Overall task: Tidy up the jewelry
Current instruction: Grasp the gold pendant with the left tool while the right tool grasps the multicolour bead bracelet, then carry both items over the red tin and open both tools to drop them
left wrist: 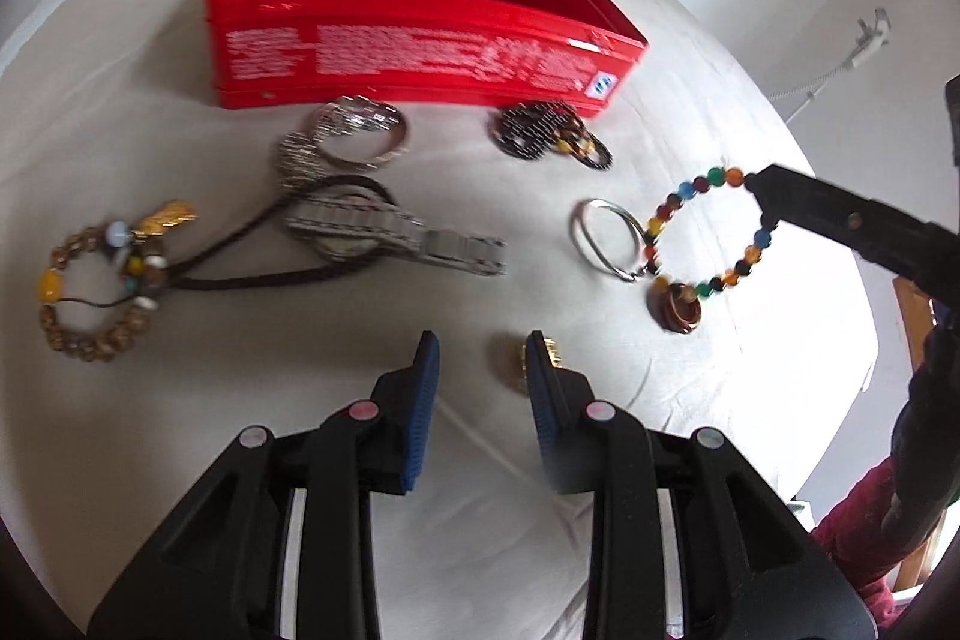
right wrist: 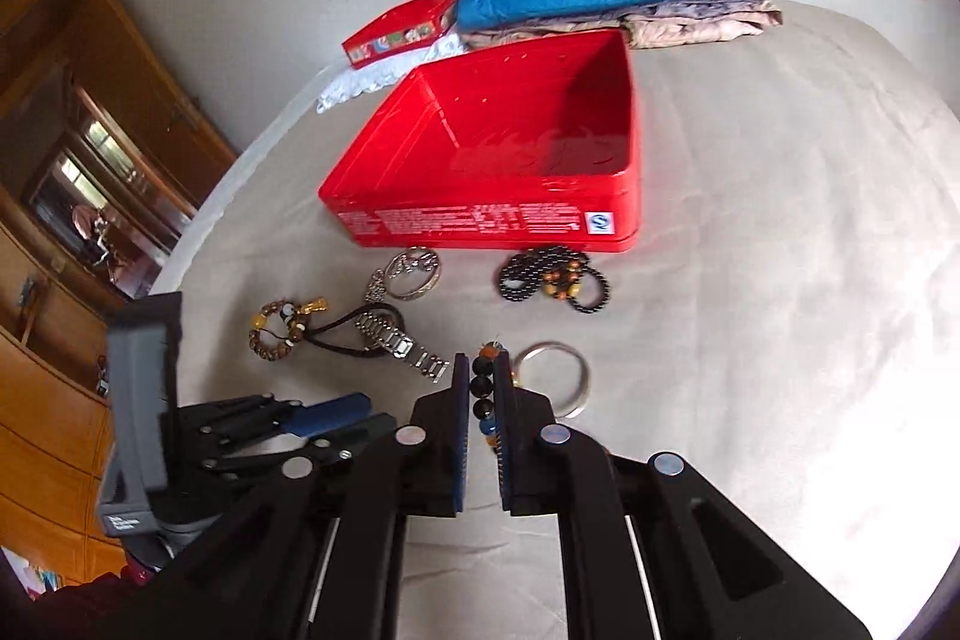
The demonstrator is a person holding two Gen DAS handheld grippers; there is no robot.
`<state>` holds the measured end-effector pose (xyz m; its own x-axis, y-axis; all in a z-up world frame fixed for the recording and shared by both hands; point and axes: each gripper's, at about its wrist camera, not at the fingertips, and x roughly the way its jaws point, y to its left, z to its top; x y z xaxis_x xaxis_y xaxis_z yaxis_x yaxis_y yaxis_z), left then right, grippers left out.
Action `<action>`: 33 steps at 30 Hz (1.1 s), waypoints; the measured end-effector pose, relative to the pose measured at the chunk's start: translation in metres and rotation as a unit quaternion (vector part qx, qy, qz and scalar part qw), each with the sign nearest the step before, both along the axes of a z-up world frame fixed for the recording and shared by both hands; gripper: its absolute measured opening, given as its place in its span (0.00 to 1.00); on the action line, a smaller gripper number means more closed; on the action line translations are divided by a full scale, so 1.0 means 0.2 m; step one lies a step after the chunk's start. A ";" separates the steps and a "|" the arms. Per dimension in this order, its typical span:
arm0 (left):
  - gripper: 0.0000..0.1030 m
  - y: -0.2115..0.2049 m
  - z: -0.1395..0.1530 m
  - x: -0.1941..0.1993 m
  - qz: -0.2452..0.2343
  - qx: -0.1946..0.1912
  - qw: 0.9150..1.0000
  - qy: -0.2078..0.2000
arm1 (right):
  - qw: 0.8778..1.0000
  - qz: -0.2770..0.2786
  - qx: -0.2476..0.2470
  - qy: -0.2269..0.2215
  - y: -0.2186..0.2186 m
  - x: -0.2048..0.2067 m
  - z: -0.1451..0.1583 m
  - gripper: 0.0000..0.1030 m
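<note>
Left-wrist view only: gold trinket [left wrist: 510, 361] on the sheet [left wrist: 180, 400], half hidden by the left tongs [left wrist: 483, 358], which stand open and empty; colourful bead bracelet [left wrist: 702, 232] hanging as a full loop.

Right-wrist view only: wooden cabinet [right wrist: 72, 280]; empty inside of the one red tin [right wrist: 498, 160].

Counted left to right: one brown bead bracelet [right wrist: 273, 334], one watch [right wrist: 396, 346], one silver bangle [right wrist: 555, 376]. Right tongs [right wrist: 483, 370] closed, gripping the colourful bead bracelet above the sheet.

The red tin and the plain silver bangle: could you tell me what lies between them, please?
In the right wrist view, the black bead bracelet lies between the red tin and the silver bangle.
</note>
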<state>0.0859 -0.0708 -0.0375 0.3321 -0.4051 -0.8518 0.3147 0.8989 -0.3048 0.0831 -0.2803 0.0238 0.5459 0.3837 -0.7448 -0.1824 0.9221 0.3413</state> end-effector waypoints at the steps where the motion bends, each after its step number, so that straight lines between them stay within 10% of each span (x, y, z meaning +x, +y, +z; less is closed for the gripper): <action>1: 0.28 -0.03 -0.01 0.00 -0.001 0.005 1.000 0.002 | 1.000 -0.002 0.002 0.001 -0.01 0.00 -0.01 0.07; 23: 0.11 -0.24 -0.02 0.02 0.006 0.025 1.000 0.009 | 1.000 0.000 0.025 -0.002 -0.09 -0.01 -0.05 0.07; 33: 0.11 -0.04 0.27 0.04 0.029 -0.008 0.998 -0.058 | 0.999 0.013 0.038 -0.035 -0.04 0.12 0.11 0.07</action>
